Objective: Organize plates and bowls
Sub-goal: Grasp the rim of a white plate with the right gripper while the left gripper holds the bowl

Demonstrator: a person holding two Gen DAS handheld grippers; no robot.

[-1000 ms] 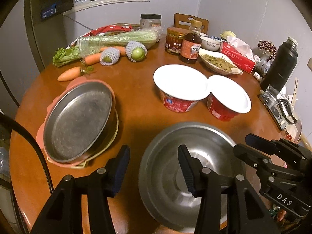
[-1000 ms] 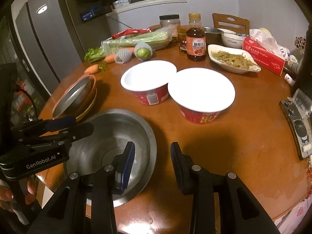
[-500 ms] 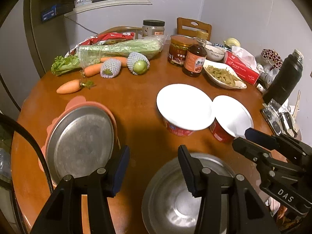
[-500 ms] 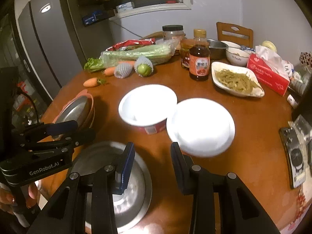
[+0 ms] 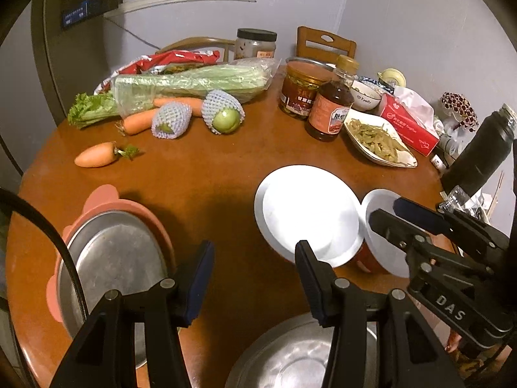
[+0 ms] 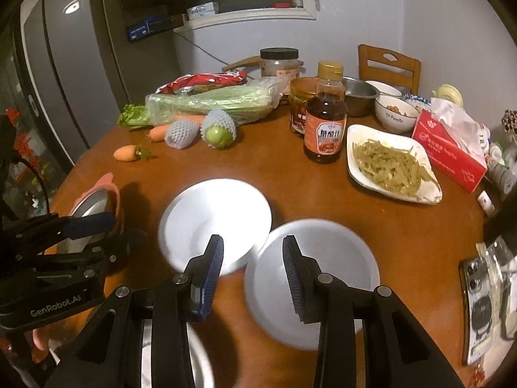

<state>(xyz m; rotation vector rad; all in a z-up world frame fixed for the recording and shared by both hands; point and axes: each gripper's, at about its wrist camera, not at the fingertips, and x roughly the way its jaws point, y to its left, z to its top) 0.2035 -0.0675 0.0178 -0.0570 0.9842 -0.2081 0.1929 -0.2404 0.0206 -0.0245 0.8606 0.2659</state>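
**Right wrist view: both grippers over the near table edge**

I see my right gripper [image 6: 252,270] with jaws apart, nothing between them. Past the fingertips stand two white-rimmed cups: left cup [image 6: 215,223] and right cup [image 6: 311,278], rims just beside each other, slightly blurred. My left gripper [image 6: 97,229] enters from the left edge; its jaws also look parted. Behind it, a steel plate [image 6: 93,202] rests in a pink dish [image 6: 113,194]. A steel bowl [image 6: 197,355] shows partly at the bottom, under my fingers. Farther back on the table [image 6: 420,226]: sauce bottle [image 6: 324,129], dish of vegetable strips [image 6: 391,165], tissue box [image 6: 449,148], netted fruit [image 6: 218,129], carrot [image 6: 127,153].
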